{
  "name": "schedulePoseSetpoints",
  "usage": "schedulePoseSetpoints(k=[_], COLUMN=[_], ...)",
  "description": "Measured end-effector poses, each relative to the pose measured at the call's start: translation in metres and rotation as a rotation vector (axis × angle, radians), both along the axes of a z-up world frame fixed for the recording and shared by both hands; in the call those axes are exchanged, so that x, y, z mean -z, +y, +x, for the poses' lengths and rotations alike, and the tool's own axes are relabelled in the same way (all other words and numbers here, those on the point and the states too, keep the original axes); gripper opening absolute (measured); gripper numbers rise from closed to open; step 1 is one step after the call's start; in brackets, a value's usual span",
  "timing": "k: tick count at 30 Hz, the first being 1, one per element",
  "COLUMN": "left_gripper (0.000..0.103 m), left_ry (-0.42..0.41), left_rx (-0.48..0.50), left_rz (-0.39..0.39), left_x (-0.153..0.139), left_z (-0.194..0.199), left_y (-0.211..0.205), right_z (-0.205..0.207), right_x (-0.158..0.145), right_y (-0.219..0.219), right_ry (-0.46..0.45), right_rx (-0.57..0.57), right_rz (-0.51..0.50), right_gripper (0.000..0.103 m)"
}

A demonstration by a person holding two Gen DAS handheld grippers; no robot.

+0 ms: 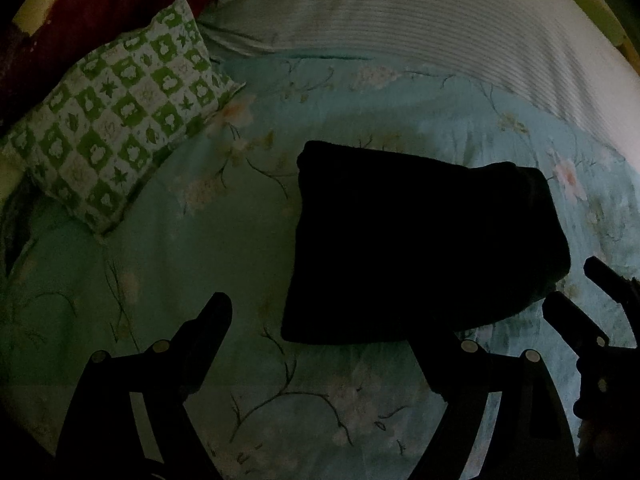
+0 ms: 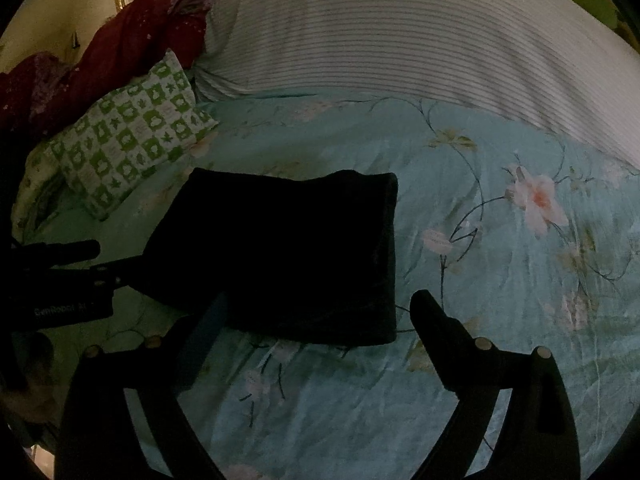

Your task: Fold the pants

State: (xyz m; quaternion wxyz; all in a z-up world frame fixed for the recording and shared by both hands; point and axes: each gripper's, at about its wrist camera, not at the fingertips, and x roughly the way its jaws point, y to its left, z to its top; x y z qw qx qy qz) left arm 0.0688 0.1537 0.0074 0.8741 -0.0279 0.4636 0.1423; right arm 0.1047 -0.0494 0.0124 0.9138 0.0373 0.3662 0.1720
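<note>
Your dark fabric pants [image 2: 288, 252] lie as a compact folded rectangle on the pale blue floral bedsheet [image 2: 500, 280], so the folding looks nearly done. Your left gripper [image 1: 332, 320] and right gripper [image 2: 320, 312] both gape wide, holding nothing. Open sheet lies right and near; the green-checked pillow [image 2: 132, 136] crowds far left.

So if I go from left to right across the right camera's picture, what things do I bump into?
The other black tongs at the left edge → the green-and-white checked pillow → the dark folded pants → the pink flower printed on the light blue bedspread.
</note>
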Motion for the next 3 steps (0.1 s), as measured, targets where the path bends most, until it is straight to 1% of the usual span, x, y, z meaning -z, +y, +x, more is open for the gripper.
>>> schedulePoseSetpoints(k=[3], left_gripper=[0.086], left_ry=[0.017], left_rx=[-0.006], left_rz=[-0.013], left_x=[0.0014], left_z=[0.0029], left_y=[0.0017], right_z=[0.0009], right_x=[-0.0008], right_y=[0.0010], right_ry=[-0.001], right_rx=[-0.002], right_rz=[0.003], right_gripper=[0.093])
